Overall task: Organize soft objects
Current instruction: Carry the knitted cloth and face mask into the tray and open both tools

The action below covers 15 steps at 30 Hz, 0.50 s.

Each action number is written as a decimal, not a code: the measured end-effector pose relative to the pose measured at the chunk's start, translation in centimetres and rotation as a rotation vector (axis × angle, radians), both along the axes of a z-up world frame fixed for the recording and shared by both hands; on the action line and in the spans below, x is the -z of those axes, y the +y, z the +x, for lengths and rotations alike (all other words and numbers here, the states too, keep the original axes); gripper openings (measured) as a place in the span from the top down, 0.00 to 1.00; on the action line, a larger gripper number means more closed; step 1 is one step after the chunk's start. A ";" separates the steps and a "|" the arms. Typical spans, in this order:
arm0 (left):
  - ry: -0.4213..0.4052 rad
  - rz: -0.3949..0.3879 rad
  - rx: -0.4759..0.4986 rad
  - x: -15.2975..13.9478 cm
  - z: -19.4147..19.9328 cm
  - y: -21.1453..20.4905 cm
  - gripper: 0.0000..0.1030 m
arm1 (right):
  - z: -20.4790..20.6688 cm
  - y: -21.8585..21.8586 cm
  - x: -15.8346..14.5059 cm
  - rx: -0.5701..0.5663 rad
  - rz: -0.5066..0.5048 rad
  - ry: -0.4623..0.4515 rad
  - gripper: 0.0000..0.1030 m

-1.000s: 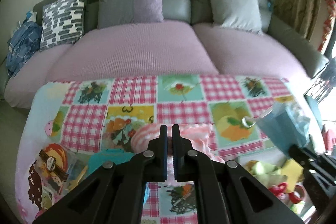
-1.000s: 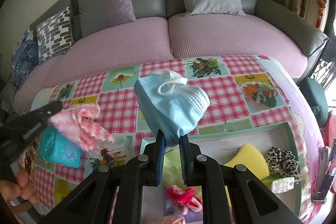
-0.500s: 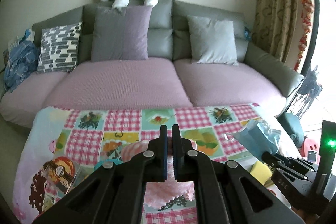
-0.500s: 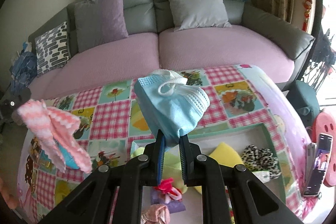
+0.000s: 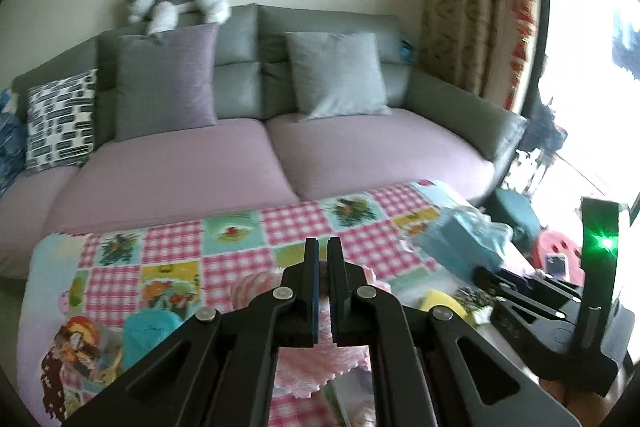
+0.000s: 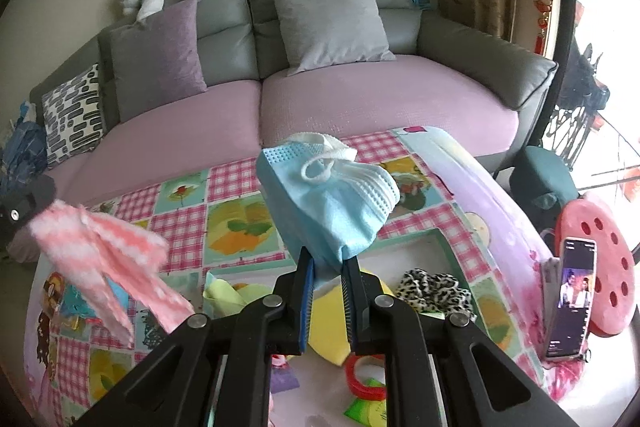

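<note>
- The right gripper (image 6: 325,269) has its fingers (image 6: 305,291) clamped on the bottom fold of a blue mask (image 6: 326,203). The mask stands up above the fingertips, long axis running up and away, white ear loops at the top.
- The left gripper (image 5: 323,255) has its fingers (image 5: 311,287) nearly together on a pink cloth (image 6: 102,259). In the right wrist view the cloth hangs down and toward the right from those fingers, well to the left of the mask.
- A green-rimmed tray (image 6: 434,235) sits on the bench (image 6: 236,223), directly below and just beyond the right fingers. It holds a yellow sponge (image 6: 326,323), a leopard scrunchie (image 6: 434,287) and a yellow-green cloth (image 6: 228,293).
- The mask is held above the tray, not touching it.
- Judgement: the right gripper is nearer the tray, so its drop is mostly straight down. The left one must cross rightward first.
</note>
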State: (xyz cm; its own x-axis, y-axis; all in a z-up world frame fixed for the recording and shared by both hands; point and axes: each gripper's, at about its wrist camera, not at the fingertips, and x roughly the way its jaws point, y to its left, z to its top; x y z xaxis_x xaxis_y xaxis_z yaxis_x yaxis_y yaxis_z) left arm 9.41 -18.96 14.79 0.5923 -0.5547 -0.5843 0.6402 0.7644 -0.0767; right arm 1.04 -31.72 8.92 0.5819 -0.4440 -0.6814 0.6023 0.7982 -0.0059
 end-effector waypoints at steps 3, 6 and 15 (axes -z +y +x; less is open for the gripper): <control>0.008 0.004 0.054 0.3 -1.2 -1.3 0.96 | -0.5 0.1 0.1 0.001 -0.001 0.002 0.86; 0.032 -0.002 0.117 0.8 -2.1 -2.4 0.96 | -1.2 0.0 0.2 0.007 0.001 0.006 0.86; 0.237 0.100 0.109 8.6 0.0 -4.9 0.96 | -2.2 -1.0 2.7 0.021 0.047 0.071 0.86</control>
